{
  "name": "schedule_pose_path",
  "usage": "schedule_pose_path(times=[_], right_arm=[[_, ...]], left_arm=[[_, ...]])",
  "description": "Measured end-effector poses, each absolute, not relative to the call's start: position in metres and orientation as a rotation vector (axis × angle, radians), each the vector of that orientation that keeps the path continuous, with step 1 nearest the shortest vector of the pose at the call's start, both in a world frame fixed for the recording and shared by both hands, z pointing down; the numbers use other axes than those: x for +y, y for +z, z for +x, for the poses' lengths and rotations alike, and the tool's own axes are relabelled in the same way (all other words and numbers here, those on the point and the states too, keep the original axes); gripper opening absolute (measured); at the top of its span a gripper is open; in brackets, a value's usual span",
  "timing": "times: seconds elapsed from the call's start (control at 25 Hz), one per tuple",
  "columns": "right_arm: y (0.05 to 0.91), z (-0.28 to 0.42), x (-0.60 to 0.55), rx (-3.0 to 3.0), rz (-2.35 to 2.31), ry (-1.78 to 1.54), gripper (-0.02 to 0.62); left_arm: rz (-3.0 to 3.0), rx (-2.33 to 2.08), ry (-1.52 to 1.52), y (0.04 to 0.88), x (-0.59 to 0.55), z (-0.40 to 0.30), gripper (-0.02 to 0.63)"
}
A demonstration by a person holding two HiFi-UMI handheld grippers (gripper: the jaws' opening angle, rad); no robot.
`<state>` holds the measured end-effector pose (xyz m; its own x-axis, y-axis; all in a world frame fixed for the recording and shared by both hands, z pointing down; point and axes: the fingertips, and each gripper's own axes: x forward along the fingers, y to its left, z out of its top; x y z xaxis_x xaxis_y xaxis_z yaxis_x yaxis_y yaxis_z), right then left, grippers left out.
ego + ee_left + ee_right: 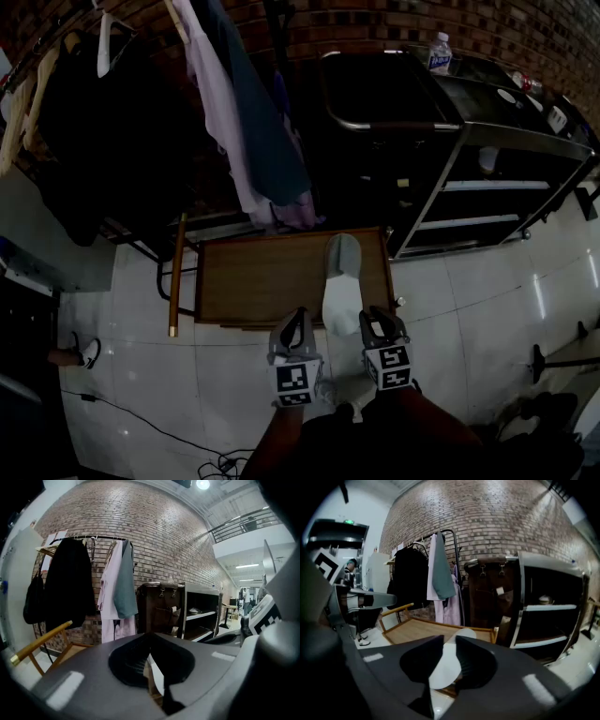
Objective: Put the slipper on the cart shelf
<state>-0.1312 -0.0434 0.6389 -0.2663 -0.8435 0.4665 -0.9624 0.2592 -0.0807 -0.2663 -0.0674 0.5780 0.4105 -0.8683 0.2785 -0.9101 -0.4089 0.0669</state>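
Note:
A white slipper with a grey toe (341, 278) hangs over the near right corner of a low wooden platform (262, 277). My right gripper (375, 321) is at its heel end. In the right gripper view the right gripper (446, 642) is shut on the slipper (444, 666), whose pale sole fills the gap between the jaws. My left gripper (297, 319) hovers just left of the slipper, its jaws together and holding nothing; in its own view the left gripper (146, 637) shows only a sliver of white behind it. The black cart with shelves (469, 192) stands beyond to the right.
A clothes rack with coats and shirts (234, 112) hangs over the platform's far side. A water bottle (439, 52) stands on the cart top. A wooden rod (176, 277) leans left of the platform. A shoe (82, 352) and a cable (150, 427) lie on the tiled floor.

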Motion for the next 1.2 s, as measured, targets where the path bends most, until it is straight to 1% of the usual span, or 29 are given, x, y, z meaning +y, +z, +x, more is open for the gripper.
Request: schedule_pose_path(times=[0.04,0.12,0.28,0.64,0.92,1.04,1.2], right_arm=[[0.651,-0.131,-0.042,-2.197,1.64,0.558,0.12],[0.671,-0.131,-0.039,-2.177,1.615,0.666,0.145],[0.7,-0.131,-0.034,-2.138,1.611,0.888,0.175],[0.769,-0.132,-0.028,-1.956,1.61,1.591,0.219],[0.792,-0.152,-0.029,-1.914,1.527,1.886,0.216],[0.795,-0.156,-0.034,-1.913,1.519,1.91,0.19],[0.792,-0.158,-0.04,-1.913,1.515,1.93,0.129]], left_arm=[[2.455,-1.58,0.308,0.58,-0.068,-0.268,0.016],[2.451,-1.591,0.332,0.585,-0.068,-0.27,0.016],[2.439,-1.595,0.356,0.593,-0.065,-0.274,0.016],[2.412,-1.61,0.372,0.597,-0.058,-0.285,0.015],[2.386,-1.603,0.391,0.606,-0.05,-0.289,0.015],[2.378,-1.609,0.397,0.608,-0.049,-0.292,0.015],[2.379,-1.624,0.408,0.606,-0.05,-0.296,0.015]])
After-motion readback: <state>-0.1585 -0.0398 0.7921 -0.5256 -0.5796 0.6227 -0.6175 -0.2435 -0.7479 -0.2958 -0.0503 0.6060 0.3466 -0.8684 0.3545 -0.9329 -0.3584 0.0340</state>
